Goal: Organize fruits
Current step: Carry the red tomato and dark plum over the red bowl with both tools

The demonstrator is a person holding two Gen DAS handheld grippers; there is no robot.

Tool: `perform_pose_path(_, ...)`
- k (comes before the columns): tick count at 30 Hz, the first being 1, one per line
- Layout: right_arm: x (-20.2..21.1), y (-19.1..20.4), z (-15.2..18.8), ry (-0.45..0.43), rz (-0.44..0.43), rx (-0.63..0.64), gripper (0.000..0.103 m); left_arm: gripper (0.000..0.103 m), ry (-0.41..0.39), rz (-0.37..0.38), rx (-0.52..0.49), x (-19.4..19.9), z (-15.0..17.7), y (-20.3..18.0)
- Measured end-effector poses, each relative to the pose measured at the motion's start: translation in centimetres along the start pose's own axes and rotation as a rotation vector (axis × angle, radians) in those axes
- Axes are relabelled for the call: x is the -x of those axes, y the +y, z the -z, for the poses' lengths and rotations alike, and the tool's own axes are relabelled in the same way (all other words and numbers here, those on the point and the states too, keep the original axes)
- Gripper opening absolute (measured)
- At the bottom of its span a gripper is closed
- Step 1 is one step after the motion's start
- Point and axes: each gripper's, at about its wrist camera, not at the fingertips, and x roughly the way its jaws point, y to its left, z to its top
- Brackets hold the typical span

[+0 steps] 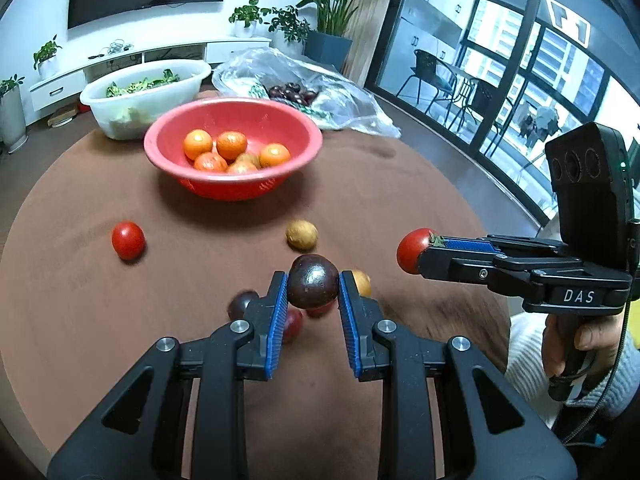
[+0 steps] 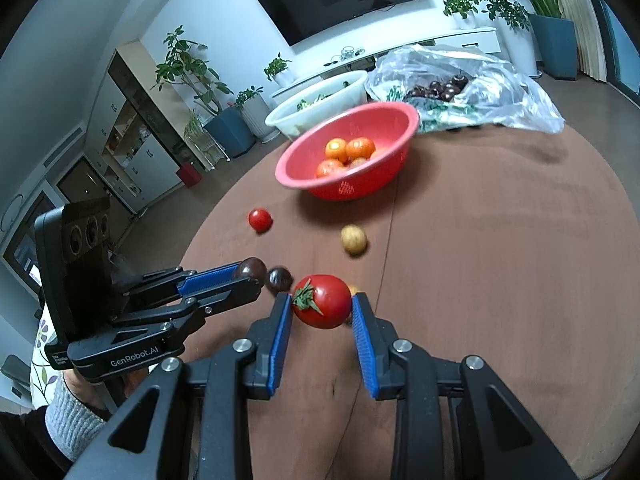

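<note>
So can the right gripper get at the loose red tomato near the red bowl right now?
Probably not yet. The right gripper is already shut on a stemmed tomato, so its jaws are full. The loose tomato lies in the open on the table, but the left gripper sits partly between.

Brown round table (image 1: 400, 184): red bowl (image 1: 234, 184), white basin (image 1: 120, 120), plastic bag (image 1: 352, 112), loose fruit (image 1: 128, 240).

"DAS" in pale letters on the side of the right gripper (image 1: 418, 258) body, seen from the left wrist. "GenRobot.AI" along the left gripper (image 2: 256, 276) body, from the right wrist. Small white label beside that, too tiny to read.
</note>
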Motion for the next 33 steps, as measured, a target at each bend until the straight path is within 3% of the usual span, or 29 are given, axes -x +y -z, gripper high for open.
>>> perform_pose_path(20,-4.8,-1.5,-9.7,-0.051,0.002,-0.001,0.033,0.024,-0.048,-0.06,0.046,-3.5,-9.0,6.4)
perform_pose_path(33,-10.3,-3.0,-14.5,-0.017,0.077,0.032,0.034,0.024,-0.024,-0.115,0.063,-8.0,-12.4,9.8)
